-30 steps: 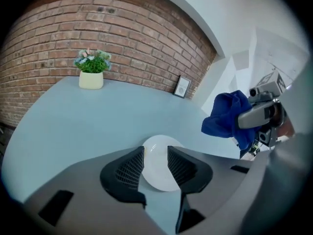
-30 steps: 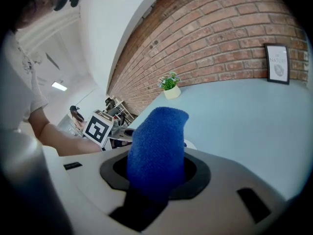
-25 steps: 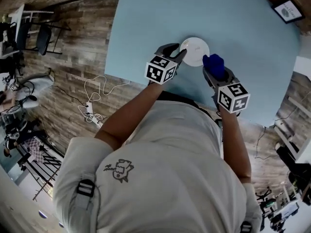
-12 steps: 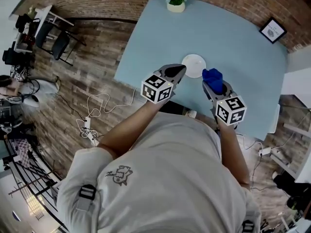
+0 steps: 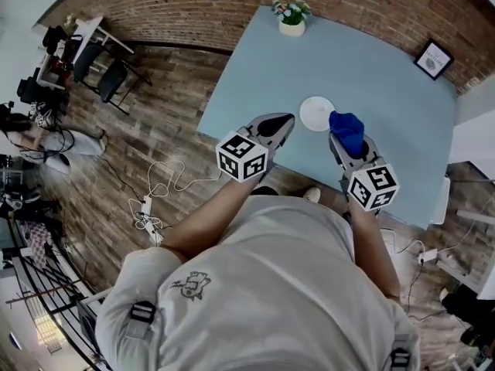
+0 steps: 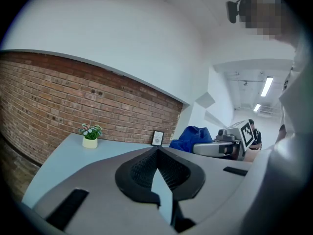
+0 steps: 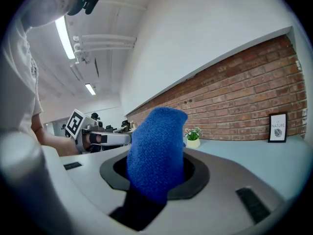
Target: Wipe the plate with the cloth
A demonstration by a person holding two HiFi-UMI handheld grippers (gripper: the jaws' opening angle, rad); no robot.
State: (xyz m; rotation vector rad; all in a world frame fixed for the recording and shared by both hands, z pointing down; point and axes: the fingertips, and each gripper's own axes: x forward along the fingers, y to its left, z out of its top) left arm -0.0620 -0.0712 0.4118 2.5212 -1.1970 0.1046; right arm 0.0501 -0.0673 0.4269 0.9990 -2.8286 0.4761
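The small white plate (image 5: pixel 317 114) lies on the light blue table (image 5: pixel 387 83), near its front edge. My left gripper (image 5: pixel 284 120) hovers just left of the plate and apart from it, shut with nothing between its jaws. In the left gripper view the pads (image 6: pixel 146 168) meet, empty. Right of the plate, my right gripper (image 5: pixel 346 142) is shut on the blue cloth (image 5: pixel 346 129), which bunches up above the jaws. The blue cloth (image 7: pixel 157 148) fills the middle of the right gripper view. Both grippers are well above the table.
A potted plant (image 5: pixel 291 18) stands at the table's far edge and a framed picture (image 5: pixel 433 58) at its far right corner. Cables and a power strip (image 5: pixel 147 203) lie on the wooden floor to the left. Chairs (image 5: pixel 108 76) stand by the brick wall.
Both grippers have risen away from the plate, which stays on the table. The left gripper, open at the plate's rim before, is now shut and empty. The table looks farther below.
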